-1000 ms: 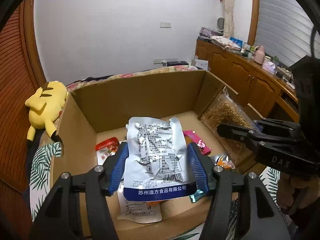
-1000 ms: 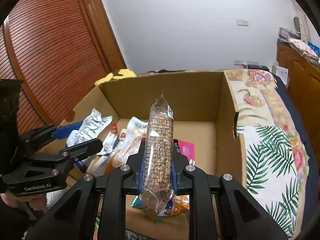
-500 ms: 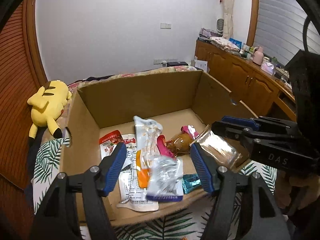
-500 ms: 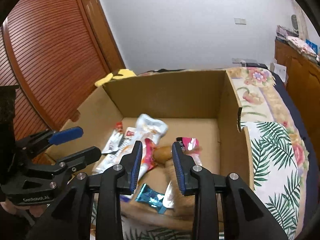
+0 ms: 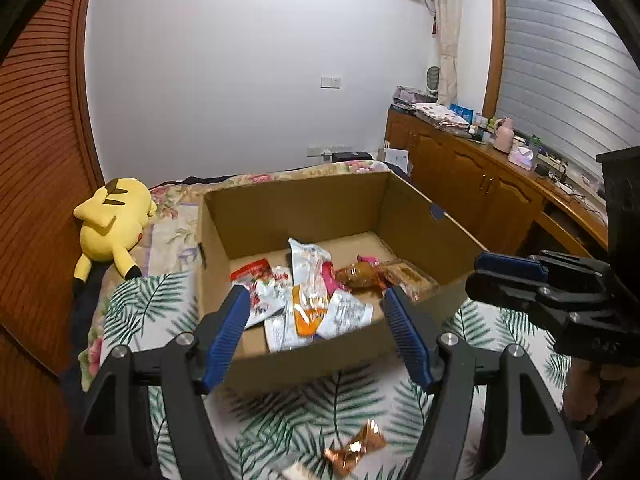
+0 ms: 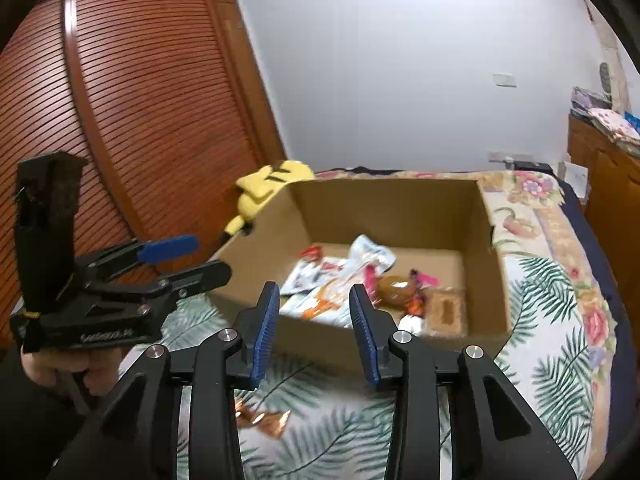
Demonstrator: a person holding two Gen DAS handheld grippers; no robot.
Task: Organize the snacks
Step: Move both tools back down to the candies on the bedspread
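Showing a cardboard box (image 5: 304, 208) of snacks on a leaf-print bedspread (image 5: 152, 300), viewed from just in front of its near wall. Holding nothing now in the left gripper (image 5: 316, 296): blue pads spread wide, hovering short of the box's near wall, after gripping a silver packet (image 5: 346, 314) over the box a second ago. Likewise empty in the right gripper (image 6: 315, 288), open to a narrower gap just in front of the box, after clamping a clear bag of grain bars (image 5: 406, 276) a second ago.

Finding what seems to be the silver packet now inside the box against its near wall, on top of the pile, and the clear bag lying flat in the box's near right corner. Meaning, as a judgement, two more snacks dropped in, with both tools pulled back and free for another pick.

Leaving one copper-coloured wrapper (image 5: 354, 450) outside the box, on the bedspread well in front of it; probably the next thing to collect.

Hiding the near part of the pile behind the box's near wall and the left gripper's pads. Blurring the wrapper too much to tell whether full or empty. Cutting off the lower edge of both views behind the black gripper frames. Noting a yellow plush toy (image 5: 112, 220) left of the box, apparently no part of the job.
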